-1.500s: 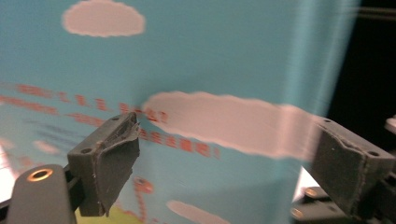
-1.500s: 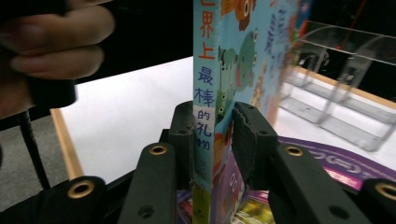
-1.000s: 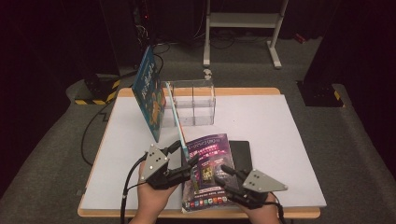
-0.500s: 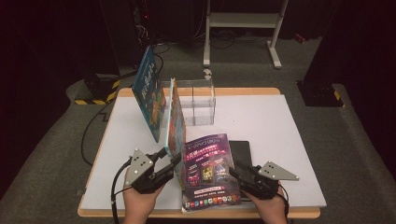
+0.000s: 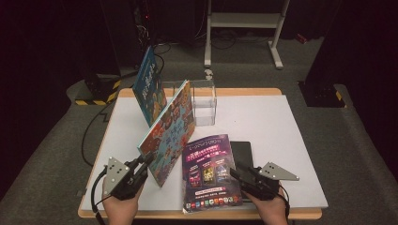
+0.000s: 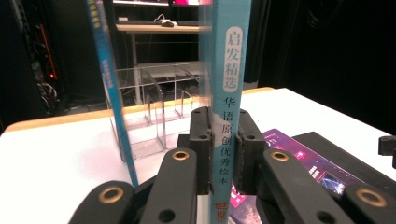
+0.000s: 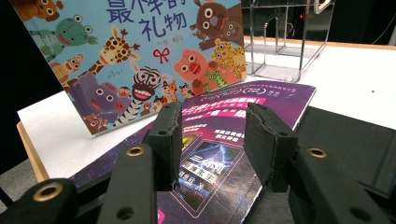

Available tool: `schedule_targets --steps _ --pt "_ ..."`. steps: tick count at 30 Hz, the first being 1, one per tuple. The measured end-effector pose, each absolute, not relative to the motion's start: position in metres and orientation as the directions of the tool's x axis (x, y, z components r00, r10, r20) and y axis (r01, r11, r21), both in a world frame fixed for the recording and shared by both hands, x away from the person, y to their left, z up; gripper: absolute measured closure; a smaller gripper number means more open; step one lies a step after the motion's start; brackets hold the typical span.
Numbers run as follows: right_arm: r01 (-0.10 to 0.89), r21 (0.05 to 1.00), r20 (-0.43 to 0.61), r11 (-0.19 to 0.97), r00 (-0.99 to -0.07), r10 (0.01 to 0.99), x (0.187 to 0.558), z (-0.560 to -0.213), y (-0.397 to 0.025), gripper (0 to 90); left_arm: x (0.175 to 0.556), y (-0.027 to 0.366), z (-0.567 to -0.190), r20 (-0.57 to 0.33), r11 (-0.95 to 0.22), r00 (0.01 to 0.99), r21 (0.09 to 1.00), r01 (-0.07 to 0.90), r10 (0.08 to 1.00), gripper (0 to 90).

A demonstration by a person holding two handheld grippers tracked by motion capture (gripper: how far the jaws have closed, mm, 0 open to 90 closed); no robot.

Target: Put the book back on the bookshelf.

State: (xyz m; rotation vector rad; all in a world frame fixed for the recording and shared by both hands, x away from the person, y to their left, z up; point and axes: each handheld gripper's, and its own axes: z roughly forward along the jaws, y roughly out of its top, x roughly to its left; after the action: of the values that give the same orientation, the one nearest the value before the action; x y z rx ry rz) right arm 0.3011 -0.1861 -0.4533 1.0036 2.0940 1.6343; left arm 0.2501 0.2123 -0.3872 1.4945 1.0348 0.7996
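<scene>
Bright table, black surroundings.
I see the white table point(image 5: 281, 122) lit evenly from above, with soft shadows; close jaws look slightly blurred.

A white table point(image 5: 281, 126) stands on grey carpet point(image 5: 356, 140) in a dark room, a white stand point(image 5: 244, 21) behind.

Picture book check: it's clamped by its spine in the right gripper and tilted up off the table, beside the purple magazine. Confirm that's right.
Not quite: the left gripper holds it, not the right. The left gripper view shows both jaws shut on the spine of the picture book, which tilts up off the table beside the purple magazine. The right gripper is open over the magazine.
</scene>
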Motion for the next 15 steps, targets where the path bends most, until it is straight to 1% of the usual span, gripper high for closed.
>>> schedule_targets --steps 7,15 --pt "0.346 0.932 0.179 0.11 -0.701 0.69 0.303 -0.456 -0.189 57.1 0.245 0.22 -0.392 -0.035 -0.035 0.397 0.985 0.169 0.917 80.9" --pt "0.352 0.929 0.178 0.115 -0.697 0.695 0.303 -0.458 -0.189 57.4 0.239 0.23 -0.392 -0.041 -0.026 0.386 0.986 0.166 0.921 81.0"
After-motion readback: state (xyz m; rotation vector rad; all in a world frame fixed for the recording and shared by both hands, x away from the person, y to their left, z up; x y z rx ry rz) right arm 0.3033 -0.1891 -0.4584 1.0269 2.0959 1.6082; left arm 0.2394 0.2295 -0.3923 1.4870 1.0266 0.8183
